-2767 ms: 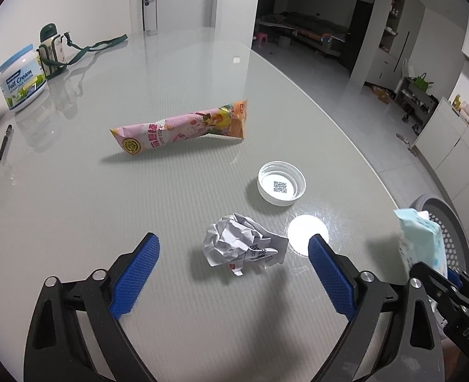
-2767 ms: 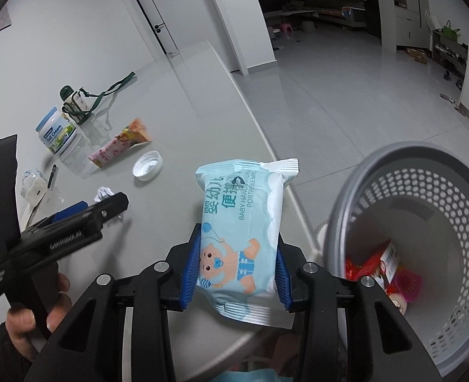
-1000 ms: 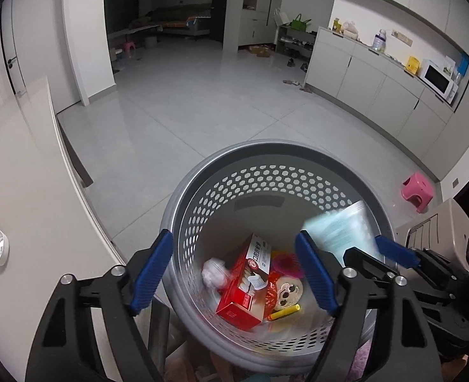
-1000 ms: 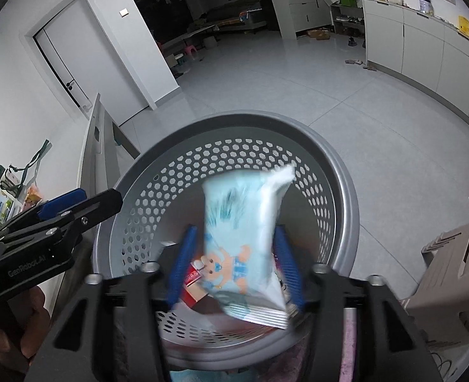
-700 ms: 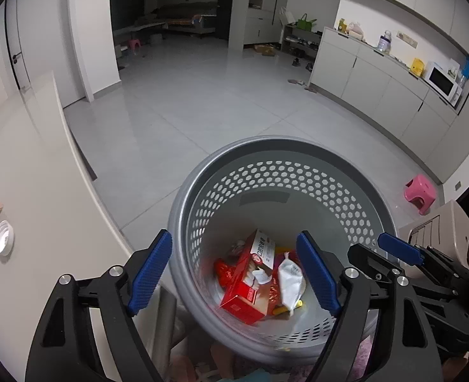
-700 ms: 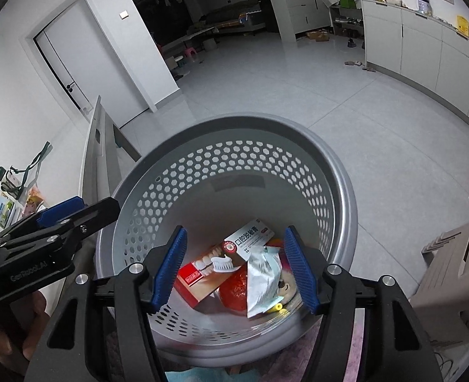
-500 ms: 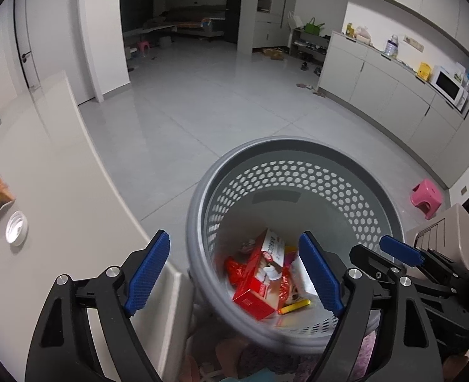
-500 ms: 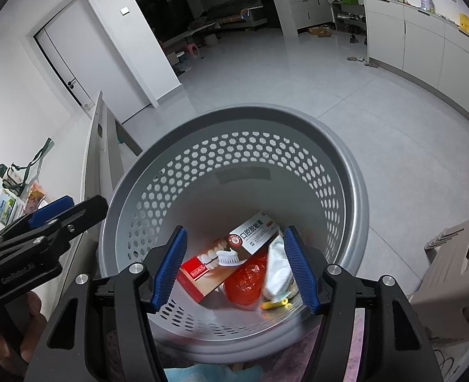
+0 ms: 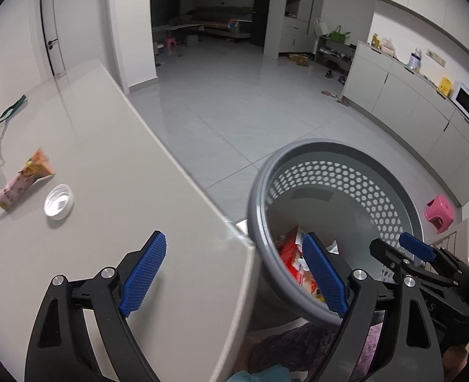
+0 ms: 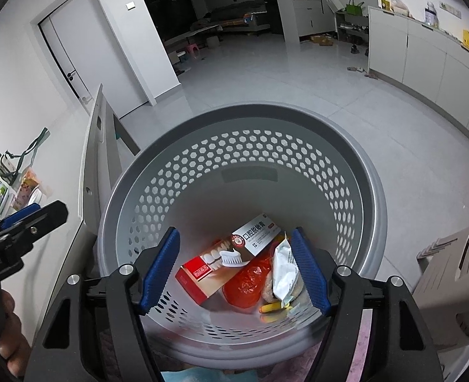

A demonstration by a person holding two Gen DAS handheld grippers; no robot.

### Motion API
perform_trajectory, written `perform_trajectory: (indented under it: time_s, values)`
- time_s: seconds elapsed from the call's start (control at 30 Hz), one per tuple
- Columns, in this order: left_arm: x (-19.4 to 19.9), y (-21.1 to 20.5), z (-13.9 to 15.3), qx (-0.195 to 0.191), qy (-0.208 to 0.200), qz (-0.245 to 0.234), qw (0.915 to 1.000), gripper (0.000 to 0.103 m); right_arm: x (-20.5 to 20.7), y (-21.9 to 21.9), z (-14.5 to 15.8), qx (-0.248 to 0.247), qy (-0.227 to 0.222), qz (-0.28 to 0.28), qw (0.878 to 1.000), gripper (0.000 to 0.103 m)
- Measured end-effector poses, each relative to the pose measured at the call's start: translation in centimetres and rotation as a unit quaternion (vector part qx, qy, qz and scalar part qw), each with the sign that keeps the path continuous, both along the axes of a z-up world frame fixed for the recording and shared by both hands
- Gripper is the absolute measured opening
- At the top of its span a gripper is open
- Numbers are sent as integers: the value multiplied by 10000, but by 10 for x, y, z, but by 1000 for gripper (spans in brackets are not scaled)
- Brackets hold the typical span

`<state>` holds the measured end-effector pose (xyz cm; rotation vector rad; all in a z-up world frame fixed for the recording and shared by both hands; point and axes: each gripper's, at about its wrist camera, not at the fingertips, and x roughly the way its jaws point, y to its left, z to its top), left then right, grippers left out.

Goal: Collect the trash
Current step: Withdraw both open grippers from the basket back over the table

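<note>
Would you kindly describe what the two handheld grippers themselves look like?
Both are alike: the left gripper and right gripper have black angular frames with silver round bolts at the joints. Their fingers carry long blue pads with a fine grid texture. White lettering, only partly readable, marks the side of each body.

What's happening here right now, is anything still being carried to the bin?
Nothing is being carried. A person holds both grippers, and each has just been opening with nothing between its fingers. The right gripper hangs over the grey basket, which holds a red toothpaste box and wrappers. The left gripper points at the table edge beside the basket. A pink snack packet and a white lid lie uncollected on the table.
</note>
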<state>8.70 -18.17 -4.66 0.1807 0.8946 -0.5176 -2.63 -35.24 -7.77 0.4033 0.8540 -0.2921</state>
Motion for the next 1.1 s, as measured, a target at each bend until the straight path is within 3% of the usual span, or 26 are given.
perform_trajectory:
  time_s: [0.27, 0.4, 0.5, 0.9, 1.1]
  values:
    - [6, 27, 11, -92, 70, 59, 9999, 86, 4, 3, 12, -72, -101, -40, 9999, 70]
    - [4, 49, 19, -14, -161, 71, 9998, 88, 2, 3, 15, 290, -254, -141, 9992, 72]
    - [7, 67, 21, -84, -161, 174, 9997, 88, 8, 12, 18, 231, -205, -81, 9995, 72]
    - [27, 134, 31, -235, -255, 738, 9967, 88, 52, 68, 39, 64, -290, 522, 9982, 72]
    - [40, 170, 27, -122, -304, 949, 9949, 88, 79, 106, 45, 83, -278, 908, 9954, 72]
